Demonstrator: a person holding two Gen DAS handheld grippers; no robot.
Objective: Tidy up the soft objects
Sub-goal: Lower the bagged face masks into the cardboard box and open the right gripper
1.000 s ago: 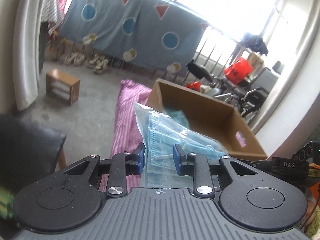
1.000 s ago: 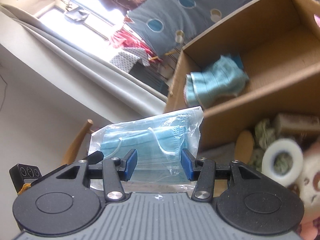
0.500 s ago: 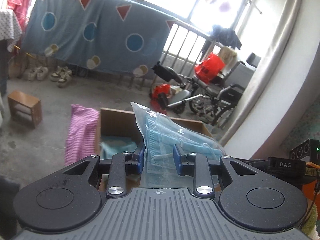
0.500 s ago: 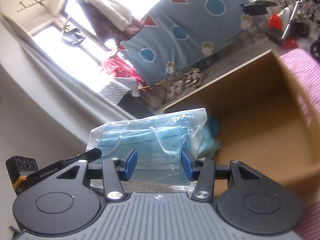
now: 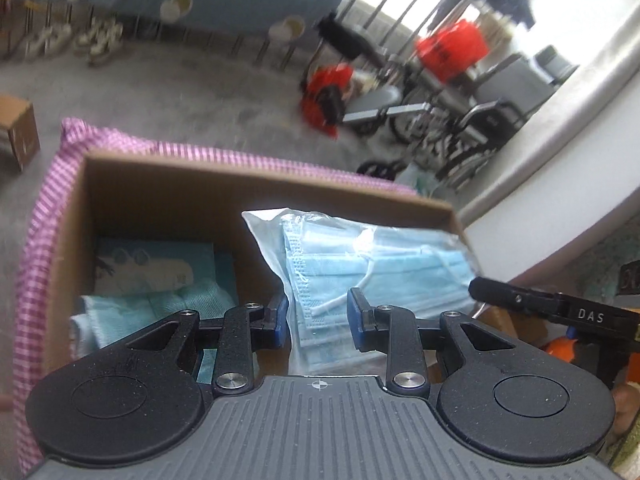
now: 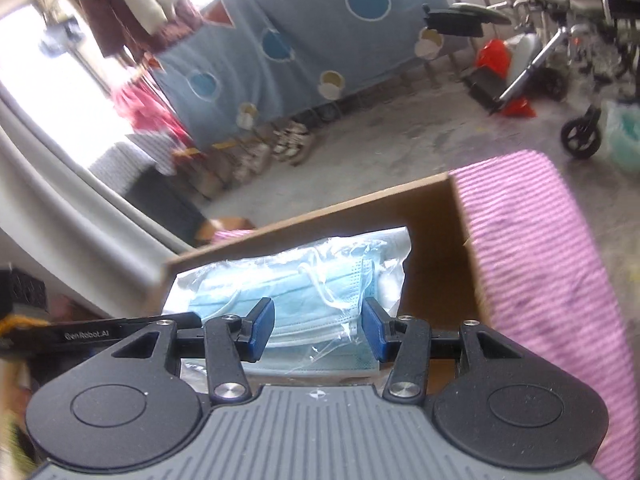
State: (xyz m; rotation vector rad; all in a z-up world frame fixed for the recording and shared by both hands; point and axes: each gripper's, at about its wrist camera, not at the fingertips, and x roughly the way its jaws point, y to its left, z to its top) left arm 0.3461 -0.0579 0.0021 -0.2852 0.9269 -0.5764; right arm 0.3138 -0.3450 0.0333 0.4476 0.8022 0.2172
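My left gripper (image 5: pixel 317 322) is clenched on the near edge of the bag of face masks (image 5: pixel 372 268), and my right gripper (image 6: pixel 318 326) grips the same bag (image 6: pixel 296 292) at its other end, its blue pads pressed into crinkled plastic. Between them the bag hangs over the open cardboard box (image 5: pixel 160 184), toward its right side; a folded teal cloth (image 5: pixel 168 300) lies at the box's left. The bag seems light and floppy, with slick film that could slide against the pads. I judge the safest hold is where the masks stack thick, not the empty plastic border. A pink striped cloth (image 6: pixel 532 240) lies under the box.
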